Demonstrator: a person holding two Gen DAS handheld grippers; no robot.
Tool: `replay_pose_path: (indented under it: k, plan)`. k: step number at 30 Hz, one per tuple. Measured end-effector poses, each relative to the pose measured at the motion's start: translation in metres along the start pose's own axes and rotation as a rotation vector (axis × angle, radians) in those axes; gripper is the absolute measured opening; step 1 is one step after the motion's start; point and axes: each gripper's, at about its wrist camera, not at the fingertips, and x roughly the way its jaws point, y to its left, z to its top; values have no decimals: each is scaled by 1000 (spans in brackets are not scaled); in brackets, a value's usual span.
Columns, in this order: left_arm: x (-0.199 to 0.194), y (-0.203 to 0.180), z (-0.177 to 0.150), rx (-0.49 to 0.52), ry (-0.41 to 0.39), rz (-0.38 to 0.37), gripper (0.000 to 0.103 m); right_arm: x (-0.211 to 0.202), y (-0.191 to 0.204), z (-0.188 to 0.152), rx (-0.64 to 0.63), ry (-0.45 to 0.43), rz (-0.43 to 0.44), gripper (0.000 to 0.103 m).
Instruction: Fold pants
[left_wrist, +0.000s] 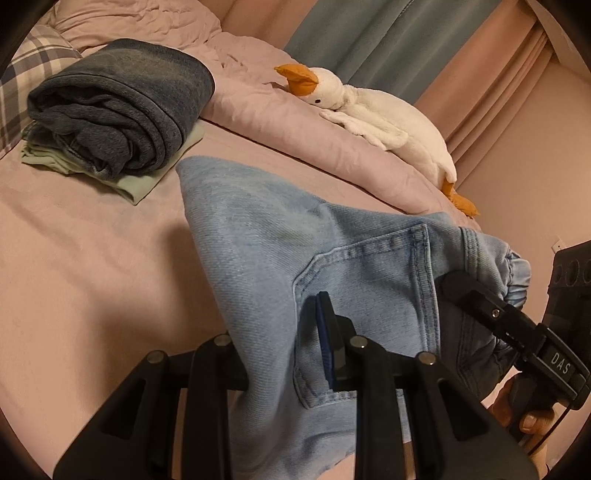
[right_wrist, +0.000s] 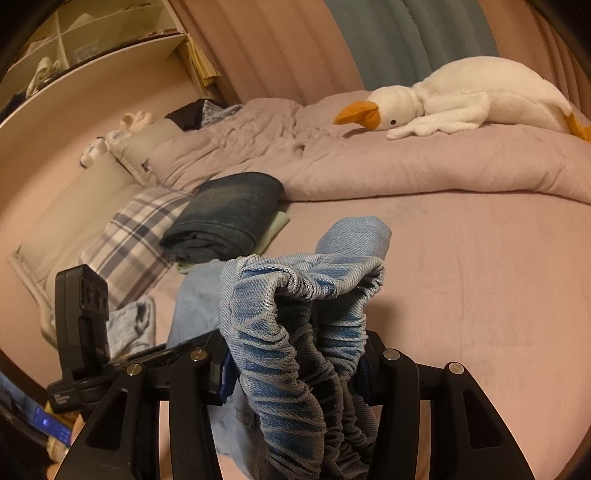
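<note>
Both grippers are carrying the light-blue jeans (left_wrist: 258, 236) above the pink bed (left_wrist: 81, 258): left gripper (left_wrist: 295, 350) clenching pocket denim, right gripper (right_wrist: 295, 362) clamping the bunched elastic waistband (right_wrist: 303, 295). Next move, judged: laying them flat beside the folded dark jeans (left_wrist: 122, 110).

I see pale twill denim pants (left_wrist: 258, 236), matt and coarse, a fluffy plush goose (left_wrist: 388, 114), a smooth matt cotton bed sheet (left_wrist: 74, 258), and matt black plastic jaws.
</note>
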Motion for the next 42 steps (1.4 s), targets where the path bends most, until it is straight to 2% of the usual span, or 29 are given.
replay_pose_path:
  k: [11,20,25,30,39,42]
  plan:
    - [37,7,22,30,38,57,24,32,-9,10,15,11,-29,51]
    - [63,17,23,35,100,89,26,60,-28,10,48,101,-71,51]
    - [74,19,23,81,137,140,36,77,-48,9,85,160,-96,53]
    - [82,25,18,90,140,165,46,93,-69,-2,111,220,-133,62]
    - [84,27,18,117,122,247,70,93,-75,-3,87,218,-122,66]
    - [79,24,16,135,118,281,72,91,-76,-2,99,220,-122,67]
